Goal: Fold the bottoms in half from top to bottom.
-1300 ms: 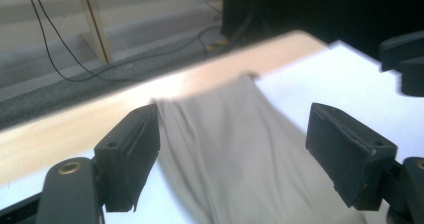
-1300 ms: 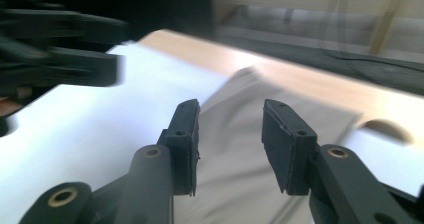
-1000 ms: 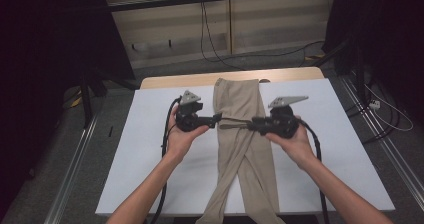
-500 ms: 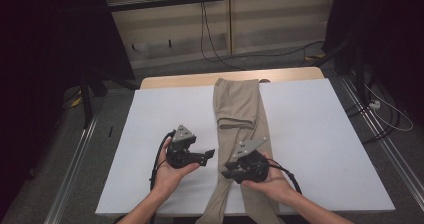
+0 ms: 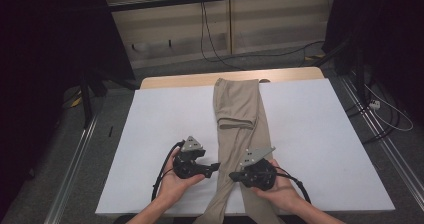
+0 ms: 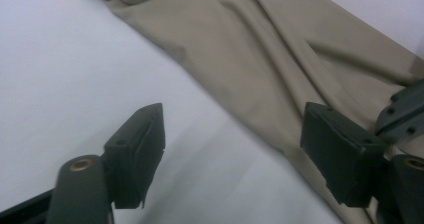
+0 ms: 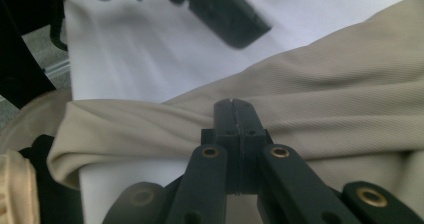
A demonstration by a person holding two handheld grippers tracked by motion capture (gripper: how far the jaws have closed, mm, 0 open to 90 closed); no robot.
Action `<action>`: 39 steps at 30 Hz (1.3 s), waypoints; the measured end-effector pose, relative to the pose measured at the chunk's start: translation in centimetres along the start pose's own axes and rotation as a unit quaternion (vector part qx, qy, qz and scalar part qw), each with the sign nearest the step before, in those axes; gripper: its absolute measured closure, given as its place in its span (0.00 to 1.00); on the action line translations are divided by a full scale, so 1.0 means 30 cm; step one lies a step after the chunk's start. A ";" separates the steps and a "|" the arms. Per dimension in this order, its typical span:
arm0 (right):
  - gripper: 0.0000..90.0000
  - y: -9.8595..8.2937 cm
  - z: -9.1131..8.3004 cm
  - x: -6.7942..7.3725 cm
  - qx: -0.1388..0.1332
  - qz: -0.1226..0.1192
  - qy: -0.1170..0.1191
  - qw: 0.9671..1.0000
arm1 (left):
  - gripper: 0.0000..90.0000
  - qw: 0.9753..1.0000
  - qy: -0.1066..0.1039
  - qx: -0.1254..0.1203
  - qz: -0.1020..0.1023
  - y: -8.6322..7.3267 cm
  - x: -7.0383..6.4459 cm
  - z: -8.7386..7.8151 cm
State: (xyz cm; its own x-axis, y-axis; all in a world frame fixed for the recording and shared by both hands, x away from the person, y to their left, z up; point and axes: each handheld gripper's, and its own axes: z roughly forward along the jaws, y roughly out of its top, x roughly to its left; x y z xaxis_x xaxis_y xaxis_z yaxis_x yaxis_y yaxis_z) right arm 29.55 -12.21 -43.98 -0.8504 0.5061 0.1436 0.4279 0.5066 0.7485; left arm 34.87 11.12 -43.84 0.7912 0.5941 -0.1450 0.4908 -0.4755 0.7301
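Observation:
Beige trousers (image 5: pixel 240 109) lie lengthwise down the middle of the white table (image 5: pixel 320 134), folded over at the far end, with the leg ends running off the near edge. My left gripper (image 5: pixel 215 168) is held open just left of the near trouser leg. In the left gripper view its jaws (image 6: pixel 237 139) stand wide apart over the edge of the trousers (image 6: pixel 260 49). My right gripper (image 5: pixel 232 175) points left onto that leg. In the right gripper view it (image 7: pixel 232 104) is shut, tips against the trousers (image 7: pixel 350 99), with no cloth seen between the jaws.
A strip of wooden tabletop (image 5: pixel 200 80) shows beyond the white sheet. Metal rails (image 5: pixel 385 154) run along both sides of the table. Cables (image 5: pixel 225 54) lie on the floor behind, in front of a pale wall panel.
Both grippers have come from the middle of the trousers toward the near edge. The cloth they held stretched between them a second ago now lies flat on the table.

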 end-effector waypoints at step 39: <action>1.00 -0.043 -0.149 0.000 -0.013 0.008 0.037 0.999 | 0.36 0.999 -0.021 0.036 0.010 -0.001 -0.053 0.041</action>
State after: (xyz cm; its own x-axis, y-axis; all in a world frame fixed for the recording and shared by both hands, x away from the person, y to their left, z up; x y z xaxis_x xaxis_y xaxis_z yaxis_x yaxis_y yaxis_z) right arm 27.64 -15.99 -42.04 -0.8647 0.4599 0.2021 0.4338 0.4806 0.7621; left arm 34.04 9.41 -44.45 0.8150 0.5568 -0.1605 0.4986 -0.5326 0.6839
